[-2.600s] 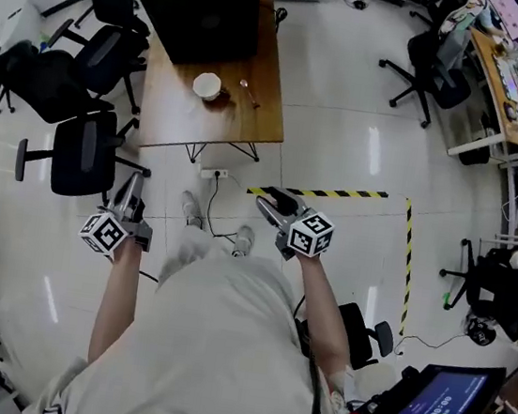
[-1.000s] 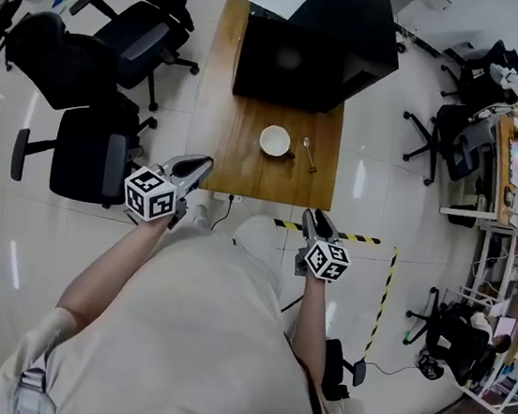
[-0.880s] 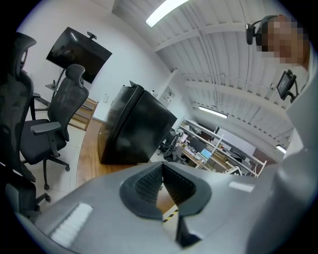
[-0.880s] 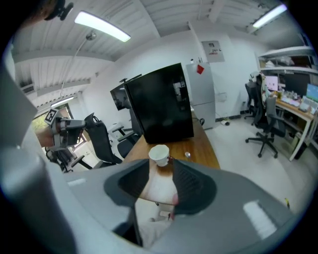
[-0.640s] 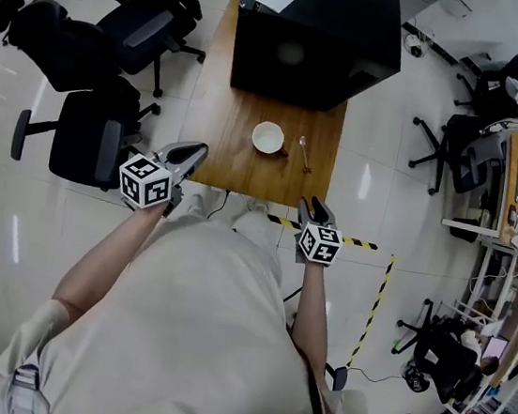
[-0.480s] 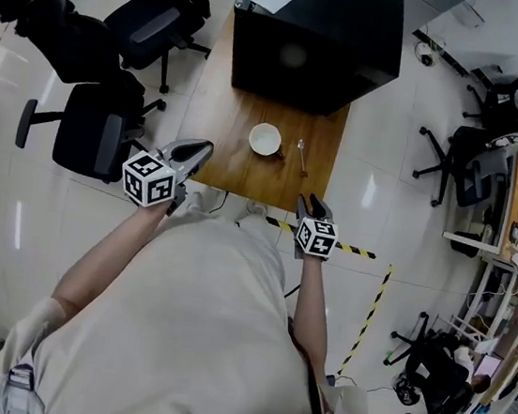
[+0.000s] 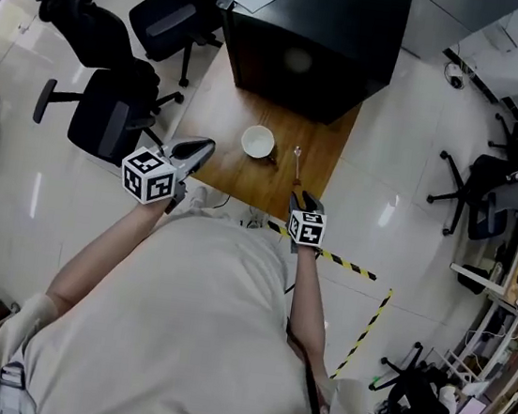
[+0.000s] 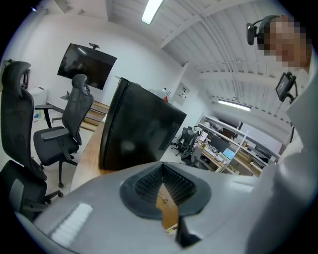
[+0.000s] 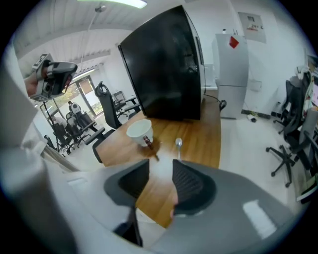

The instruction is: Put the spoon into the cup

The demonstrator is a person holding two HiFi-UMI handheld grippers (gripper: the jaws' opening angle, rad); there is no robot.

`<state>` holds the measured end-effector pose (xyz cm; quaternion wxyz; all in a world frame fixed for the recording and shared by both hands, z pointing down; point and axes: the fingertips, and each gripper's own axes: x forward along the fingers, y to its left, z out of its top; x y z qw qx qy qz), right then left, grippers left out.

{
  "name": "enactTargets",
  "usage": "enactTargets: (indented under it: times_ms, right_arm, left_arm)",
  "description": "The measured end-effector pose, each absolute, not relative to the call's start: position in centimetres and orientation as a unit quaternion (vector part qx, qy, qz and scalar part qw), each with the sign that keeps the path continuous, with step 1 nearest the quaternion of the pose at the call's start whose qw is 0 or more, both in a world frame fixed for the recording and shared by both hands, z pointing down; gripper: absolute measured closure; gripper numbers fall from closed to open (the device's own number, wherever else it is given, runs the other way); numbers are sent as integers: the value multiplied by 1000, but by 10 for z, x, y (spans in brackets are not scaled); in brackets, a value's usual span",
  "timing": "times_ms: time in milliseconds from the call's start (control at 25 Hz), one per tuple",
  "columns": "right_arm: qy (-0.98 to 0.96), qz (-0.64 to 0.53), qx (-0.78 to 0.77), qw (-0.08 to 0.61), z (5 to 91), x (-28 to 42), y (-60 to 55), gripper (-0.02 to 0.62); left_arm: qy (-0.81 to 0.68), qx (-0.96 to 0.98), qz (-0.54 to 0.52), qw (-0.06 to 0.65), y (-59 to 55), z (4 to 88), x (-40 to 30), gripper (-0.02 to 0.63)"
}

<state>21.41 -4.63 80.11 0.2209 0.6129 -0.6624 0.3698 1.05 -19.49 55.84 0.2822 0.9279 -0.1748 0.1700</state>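
The bench (image 7: pixel 222 116) is smooth brown wood with a soft sheen, the cup (image 7: pixel 257 141) white and glossy like glazed ceramic, the spoon (image 7: pixel 297 158) bright polished metal, the far black box (image 7: pixel 320 30) matt, the pale floor tiles (image 7: pixel 392 200) highly glossy.

Gripper (image 9: pixel 160 167) jaws apart (bare wood between them); spoon (image 9: pixel 178 144) lies beside cup (image 9: pixel 138 131) on table (image 9: pixel 204 141).

The person wears a pale beige shirt (image 7: pixel 195 335) with short sleeves. The left gripper (image 7: pixel 195 149) and the right gripper (image 7: pixel 298 197) are smooth and grey, with black bumpy pads (image 9: pixel 189 181) inside. Each has a white cube (image 7: pixel 148 175) with black square marks.
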Motion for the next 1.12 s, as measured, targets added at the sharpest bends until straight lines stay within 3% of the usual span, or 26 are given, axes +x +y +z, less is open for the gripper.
enactTargets:
  times_ms: [1120]
  right_arm:
    - [-670, 378, 532, 352, 910, 231, -76, 443]
  left_arm:
    - [-275, 898, 179, 293, -187, 581, 3, 606]
